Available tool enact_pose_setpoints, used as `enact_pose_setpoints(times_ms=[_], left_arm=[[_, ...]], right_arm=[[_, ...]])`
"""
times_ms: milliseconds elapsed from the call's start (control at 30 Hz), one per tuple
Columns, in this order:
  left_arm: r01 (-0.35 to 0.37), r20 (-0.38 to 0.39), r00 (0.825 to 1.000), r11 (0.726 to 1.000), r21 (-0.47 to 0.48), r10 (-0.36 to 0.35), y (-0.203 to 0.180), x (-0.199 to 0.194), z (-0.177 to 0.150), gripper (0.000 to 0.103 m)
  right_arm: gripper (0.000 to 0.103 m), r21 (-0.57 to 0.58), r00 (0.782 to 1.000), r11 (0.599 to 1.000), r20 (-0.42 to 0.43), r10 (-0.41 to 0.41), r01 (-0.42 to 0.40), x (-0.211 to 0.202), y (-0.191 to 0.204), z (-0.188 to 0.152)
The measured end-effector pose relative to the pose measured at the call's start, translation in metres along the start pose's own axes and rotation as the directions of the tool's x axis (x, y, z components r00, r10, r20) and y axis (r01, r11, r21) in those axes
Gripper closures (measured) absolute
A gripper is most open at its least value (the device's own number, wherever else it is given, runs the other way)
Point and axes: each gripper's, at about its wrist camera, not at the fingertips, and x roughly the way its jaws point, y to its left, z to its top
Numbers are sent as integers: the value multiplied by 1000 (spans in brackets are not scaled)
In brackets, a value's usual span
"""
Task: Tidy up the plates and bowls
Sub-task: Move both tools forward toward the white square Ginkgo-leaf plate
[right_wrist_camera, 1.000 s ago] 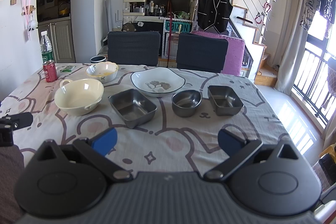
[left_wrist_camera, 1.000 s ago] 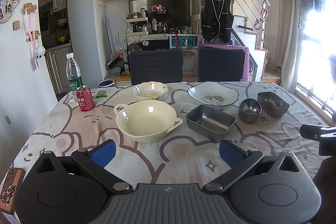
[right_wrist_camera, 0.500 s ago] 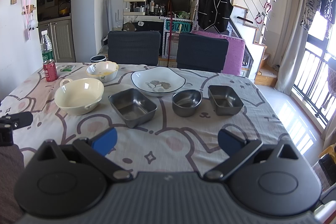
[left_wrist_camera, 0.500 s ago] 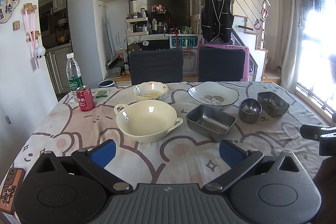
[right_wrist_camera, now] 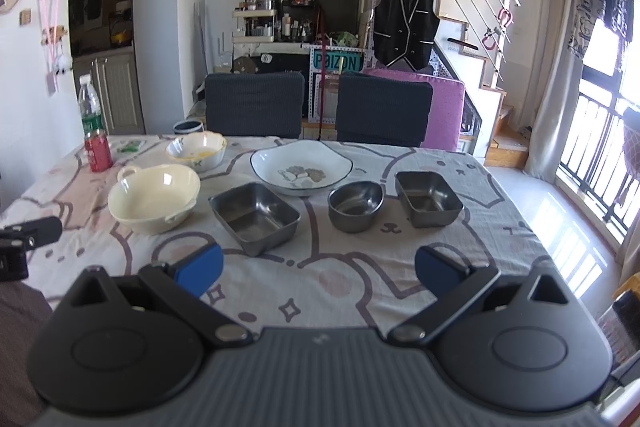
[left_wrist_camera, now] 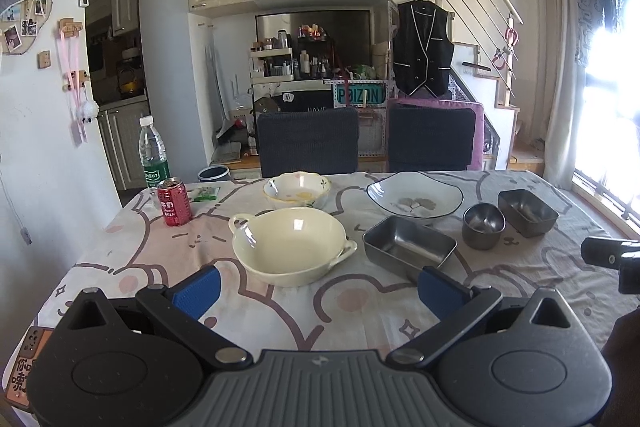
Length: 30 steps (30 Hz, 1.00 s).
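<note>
A cream two-handled bowl (left_wrist_camera: 290, 245) (right_wrist_camera: 154, 197) sits just beyond my open left gripper (left_wrist_camera: 318, 287). Behind it stands a small floral bowl (left_wrist_camera: 297, 189) (right_wrist_camera: 196, 151). A white plate with a leaf print (left_wrist_camera: 415, 193) (right_wrist_camera: 301, 167) lies at the centre back. A large steel rectangular dish (left_wrist_camera: 408, 245) (right_wrist_camera: 254, 217), a round steel bowl (left_wrist_camera: 483, 225) (right_wrist_camera: 355, 205) and a smaller steel dish (left_wrist_camera: 527, 211) (right_wrist_camera: 428, 199) stand in a row. My right gripper (right_wrist_camera: 318, 269) hovers open near the table's front edge, holding nothing.
A red can (left_wrist_camera: 174, 202) and a water bottle (left_wrist_camera: 153, 153) stand at the far left of the table (left_wrist_camera: 360, 307). Two dark chairs (left_wrist_camera: 307, 142) face the far side. A phone (left_wrist_camera: 24, 367) lies at the near left corner.
</note>
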Motion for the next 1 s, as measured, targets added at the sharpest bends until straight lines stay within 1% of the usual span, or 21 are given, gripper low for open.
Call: enact_pose_setpoints(times_ms=[167, 367, 500, 633, 700, 800, 867, 1000], left_arm=[[14, 4, 1000, 1000, 17, -14, -5, 3, 11, 0], [33, 57, 998, 998, 46, -36, -10, 8, 35, 0], [37, 70, 997, 998, 55, -41, -12, 22, 55, 0], [36, 86, 995, 997, 64, -42, -15, 37, 74, 0], [27, 106, 994, 998, 64, -34, -18, 45, 84, 0], [9, 129, 991, 998, 60, -17, -22, 58, 98, 0], [2, 142, 990, 999, 53, -9, -24, 68, 109, 0], [7, 143, 990, 999, 35, -12, -28, 92, 131, 0]], right_arm=[[0, 50, 1000, 999, 18, 13, -14, -2, -7, 6], [0, 49, 998, 999, 64, 4, -8, 1, -8, 22], [0, 45, 995, 999, 102, 9, -14, 7, -11, 38], [0, 46, 992, 999, 127, 20, -26, 19, -17, 57], [0, 39, 988, 999, 153, 18, -24, 25, -21, 66], [0, 26, 985, 999, 171, 30, -35, 38, -27, 80], [0, 26, 982, 999, 186, 24, -29, 48, -31, 94], [0, 19, 977, 1000, 212, 11, -15, 70, -38, 119]])
